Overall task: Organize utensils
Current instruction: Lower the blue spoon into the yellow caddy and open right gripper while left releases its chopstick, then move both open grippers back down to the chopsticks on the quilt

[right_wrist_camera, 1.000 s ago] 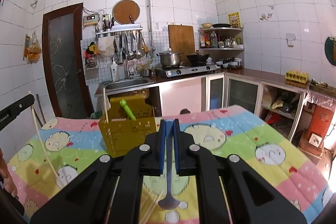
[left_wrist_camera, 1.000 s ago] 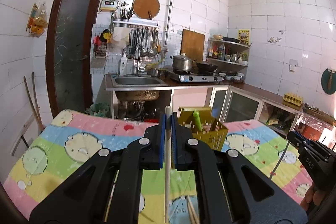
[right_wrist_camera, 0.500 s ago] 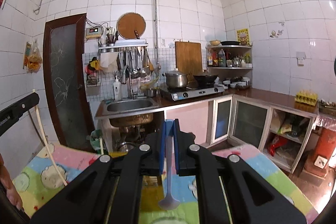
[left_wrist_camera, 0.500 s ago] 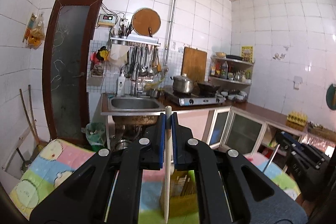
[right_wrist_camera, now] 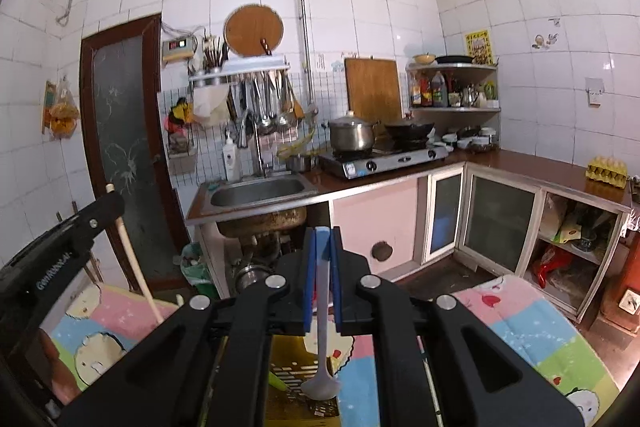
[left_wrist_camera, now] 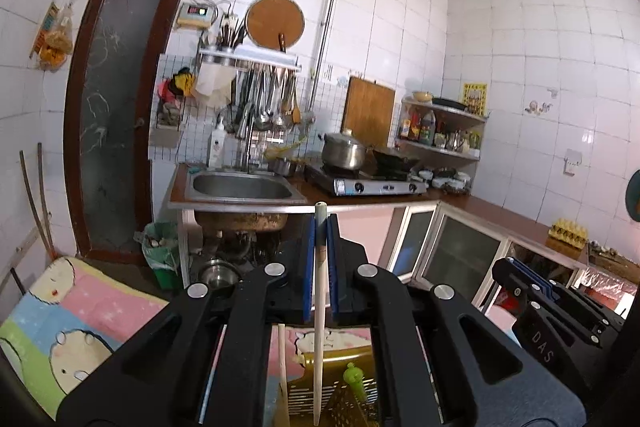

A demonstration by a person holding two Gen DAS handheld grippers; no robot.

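My left gripper [left_wrist_camera: 320, 227] is shut on a pale wooden chopstick [left_wrist_camera: 319, 327] that hangs down over a yellow slotted utensil basket [left_wrist_camera: 340, 387]. A green-handled utensil [left_wrist_camera: 354, 379] and another chopstick [left_wrist_camera: 282, 367] stand in the basket. My right gripper [right_wrist_camera: 322, 239] is shut on a light blue spoon [right_wrist_camera: 322, 359], bowl down, just above the same basket [right_wrist_camera: 296, 383]. The left gripper [right_wrist_camera: 60, 251] with its chopstick [right_wrist_camera: 134, 263] shows at the left of the right wrist view. The right gripper [left_wrist_camera: 560, 311] shows at the right of the left wrist view.
The basket stands on a table with a pastel cartoon cloth [left_wrist_camera: 60, 327], which also shows in the right wrist view [right_wrist_camera: 540, 339]. Beyond the table are a sink [left_wrist_camera: 240, 187], a gas stove with a pot [left_wrist_camera: 344, 155], counter cabinets [right_wrist_camera: 480, 223] and a dark door [left_wrist_camera: 108, 115].
Both grippers have risen and tilted up, still holding the chopstick and the spoon. The basket has dropped from mid-frame to the bottom edge, beneath the held utensils.
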